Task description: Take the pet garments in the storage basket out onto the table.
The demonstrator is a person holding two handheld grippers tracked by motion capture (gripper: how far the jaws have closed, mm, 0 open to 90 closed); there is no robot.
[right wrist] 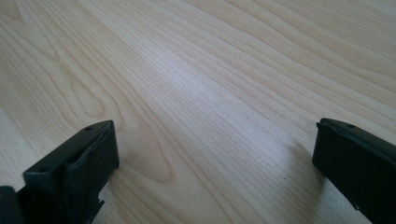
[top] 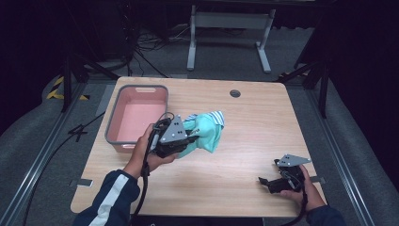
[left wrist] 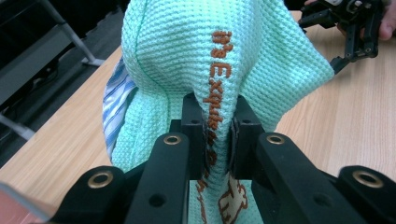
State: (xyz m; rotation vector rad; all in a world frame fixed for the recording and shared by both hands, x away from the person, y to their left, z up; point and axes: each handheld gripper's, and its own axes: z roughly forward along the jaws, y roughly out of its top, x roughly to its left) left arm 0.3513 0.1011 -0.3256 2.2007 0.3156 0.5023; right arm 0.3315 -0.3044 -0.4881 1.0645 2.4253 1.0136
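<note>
A mint-green waffle-weave cloth (top: pixel 207 132) with orange lettering and a blue-striped edge hangs bunched in the air just right of the pink bin (top: pixel 137 117). My left gripper (top: pixel 190 137) is shut on a fold of the cloth (left wrist: pixel 219 70); both pads (left wrist: pixel 194 126) press the fabric from either side. My right gripper (top: pixel 264 181) rests low over the bare wooden table (top: pixel 254 136) at the front right, its jaws (right wrist: pixel 210 154) standing wide apart with nothing between them. It also appears at the top right of the left gripper view (left wrist: pixel 350 28).
The pink bin with a grey rim sits at the table's back left and looks hollow inside. A round cable hole (top: pixel 235 93) lies near the far edge. Beyond the table stand a white frame (top: pixel 230 28) and cables on the grey floor.
</note>
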